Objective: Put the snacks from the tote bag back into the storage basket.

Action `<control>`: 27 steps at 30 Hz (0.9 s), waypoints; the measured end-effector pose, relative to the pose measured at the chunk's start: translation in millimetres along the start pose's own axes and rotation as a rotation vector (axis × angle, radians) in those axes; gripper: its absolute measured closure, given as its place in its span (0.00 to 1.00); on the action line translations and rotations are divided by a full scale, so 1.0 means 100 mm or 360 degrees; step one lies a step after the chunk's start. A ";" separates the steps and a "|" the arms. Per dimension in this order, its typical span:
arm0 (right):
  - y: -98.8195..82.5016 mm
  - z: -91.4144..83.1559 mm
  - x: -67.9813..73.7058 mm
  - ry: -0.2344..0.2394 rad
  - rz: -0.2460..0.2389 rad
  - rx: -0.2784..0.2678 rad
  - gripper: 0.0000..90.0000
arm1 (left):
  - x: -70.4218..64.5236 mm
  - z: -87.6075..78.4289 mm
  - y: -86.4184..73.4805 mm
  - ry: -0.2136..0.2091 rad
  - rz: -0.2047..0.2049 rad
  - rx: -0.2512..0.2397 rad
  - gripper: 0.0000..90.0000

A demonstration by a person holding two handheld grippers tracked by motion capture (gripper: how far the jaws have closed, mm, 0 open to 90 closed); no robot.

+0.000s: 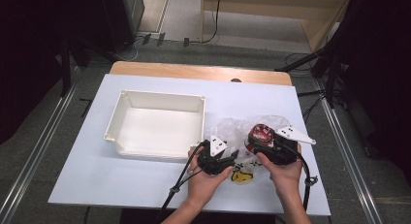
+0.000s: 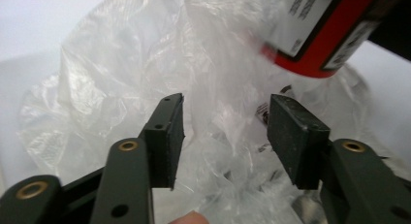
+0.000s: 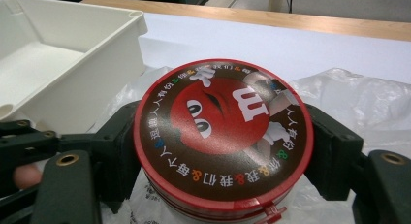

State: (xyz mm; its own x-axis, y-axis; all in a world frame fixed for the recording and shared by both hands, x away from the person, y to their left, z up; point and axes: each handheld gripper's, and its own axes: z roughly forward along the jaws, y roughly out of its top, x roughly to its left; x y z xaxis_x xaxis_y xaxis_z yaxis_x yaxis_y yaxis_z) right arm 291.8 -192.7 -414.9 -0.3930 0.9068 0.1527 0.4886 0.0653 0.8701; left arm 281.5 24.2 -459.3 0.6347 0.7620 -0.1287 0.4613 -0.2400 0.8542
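Candy tub (image 3: pixel 224 136) clamped by right gripper (image 1: pixel 271 147), lifted above clear plastic bag (image 2: pixel 145 78) on surface (image 1: pixel 145 180). Left gripper (image 1: pixel 220 161) spread, bag film between pads, unpinched. Step: unbagging. Next, probably: carry tub to white bin (image 1: pixel 157 122).

White table (image 1: pixel 145 185): white bin (image 1: pixel 160 102), crumpled clear plastic bag (image 1: pixel 232 129), yellow packet (image 1: pixel 241 176).
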 end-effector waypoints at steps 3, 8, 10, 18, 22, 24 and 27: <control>0.01 -0.02 0.00 0.0000 0.0001 -0.0008 0.29 | 0.02 -0.09 0.03 -0.0013 -0.0024 -0.0030 0.46; 0.03 -0.05 -0.01 -0.0006 0.0003 -0.0014 0.29 | 0.08 -0.22 0.05 -0.0060 -0.0024 -0.0063 0.40; 0.03 -0.06 -0.01 -0.0010 0.0006 -0.0018 0.29 | 0.09 -0.27 0.06 -0.0069 -0.0033 -0.0080 0.31; 0.07 -0.10 -0.02 -0.0009 0.0013 -0.0032 0.29 | 0.16 -0.52 0.06 -0.0090 0.0006 -0.0151 0.17; 0.09 -0.11 -0.01 -0.0006 0.0010 -0.0033 0.29 | 0.23 -0.64 0.02 -0.0065 0.0040 -0.0159 0.11; 0.09 -0.12 0.01 -0.0002 0.0011 -0.0032 0.29 | 0.26 -0.68 -0.01 -0.0057 0.0048 -0.0170 0.10; 0.10 -0.12 0.01 -0.0002 0.0004 -0.0036 0.29 | 0.31 -0.76 -0.05 -0.0031 0.0059 -0.0182 0.08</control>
State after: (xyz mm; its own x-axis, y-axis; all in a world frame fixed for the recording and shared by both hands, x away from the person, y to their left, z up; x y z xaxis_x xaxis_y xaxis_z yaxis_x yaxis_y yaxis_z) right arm 286.8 -196.0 -399.9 -0.3908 0.9075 0.1541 0.4719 0.0538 0.8800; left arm 252.0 95.1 -429.6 0.6627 0.7415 -0.1048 0.3641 -0.1967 0.9104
